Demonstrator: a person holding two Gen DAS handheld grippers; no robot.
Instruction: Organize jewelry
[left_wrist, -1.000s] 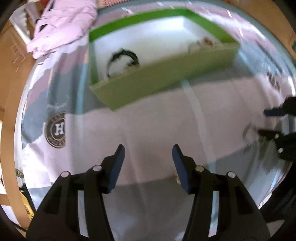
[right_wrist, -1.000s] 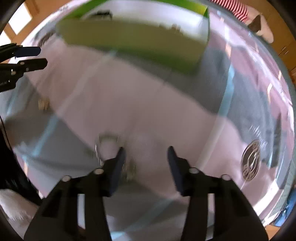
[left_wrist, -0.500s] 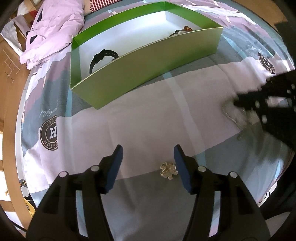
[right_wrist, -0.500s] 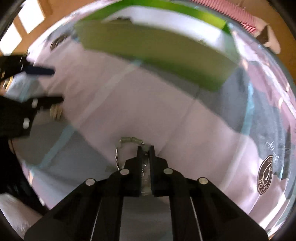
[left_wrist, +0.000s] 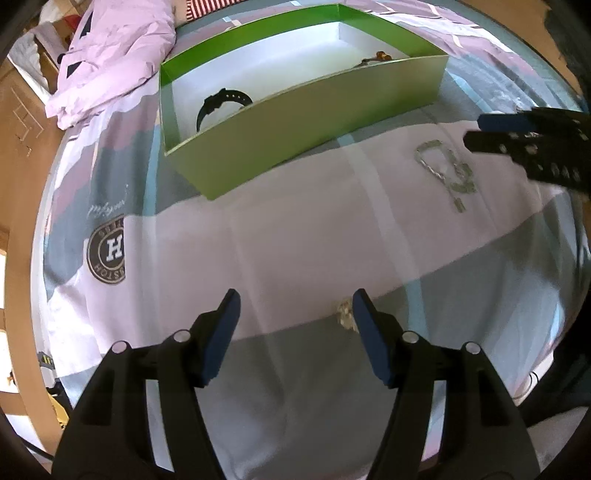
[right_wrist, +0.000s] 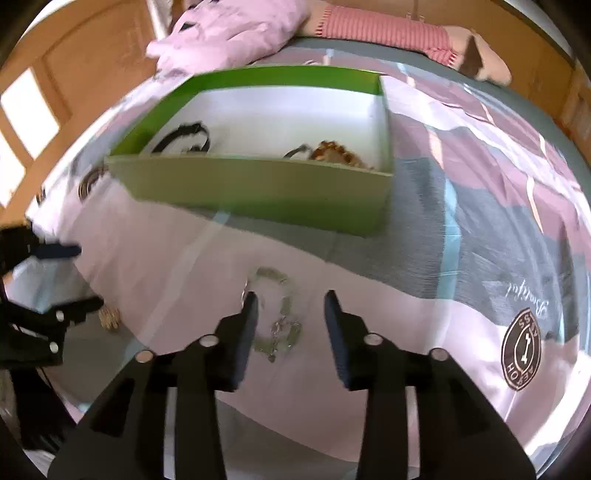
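Both grippers spread, each poised over a piece to pick up.
Right gripper (right_wrist: 289, 308) straddles the silver chain bracelet (right_wrist: 275, 314); left gripper (left_wrist: 293, 308) must shift toward the small pale trinket (left_wrist: 344, 314), bound for the green cardboard box (left_wrist: 314, 110).

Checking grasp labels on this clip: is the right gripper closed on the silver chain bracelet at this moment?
No. The right gripper is open, its fingers spread either side of the silver chain bracelet, which lies loose on the bedsheet.
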